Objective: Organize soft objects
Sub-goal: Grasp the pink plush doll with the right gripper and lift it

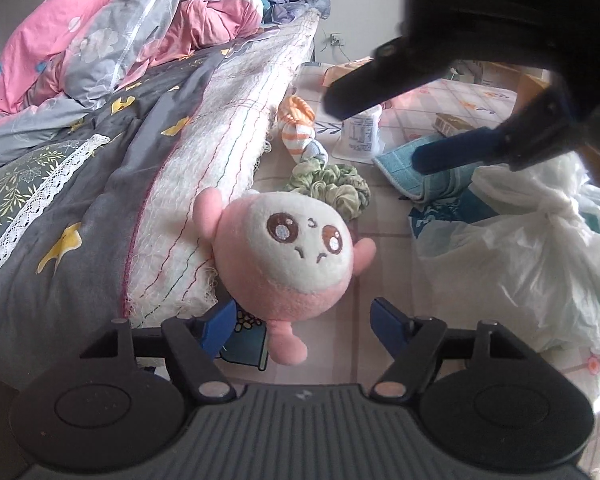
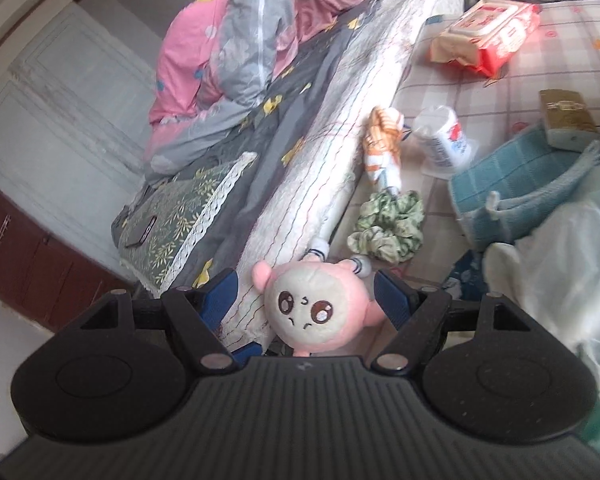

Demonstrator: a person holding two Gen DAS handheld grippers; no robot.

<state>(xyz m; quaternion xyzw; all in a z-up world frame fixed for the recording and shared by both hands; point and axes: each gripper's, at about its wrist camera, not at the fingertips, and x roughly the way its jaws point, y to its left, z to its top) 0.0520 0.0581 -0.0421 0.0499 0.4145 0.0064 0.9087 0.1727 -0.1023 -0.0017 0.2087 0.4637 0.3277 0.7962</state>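
Two tools stand released — left tool (image 1: 304, 320) and right tool (image 2: 306, 294) — around a round, fuzzy pink-and-cream plush toy (image 1: 288, 256); only the right view shows a glossy red wipes pack (image 2: 488, 36).

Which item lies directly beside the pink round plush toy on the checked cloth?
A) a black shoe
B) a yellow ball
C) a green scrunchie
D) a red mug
C: the green scrunchie lies on the checked cloth right next to the pink plush toy; no mug, shoe or ball shows.

Soft daylight, fisheye-warped edges, slight blur.
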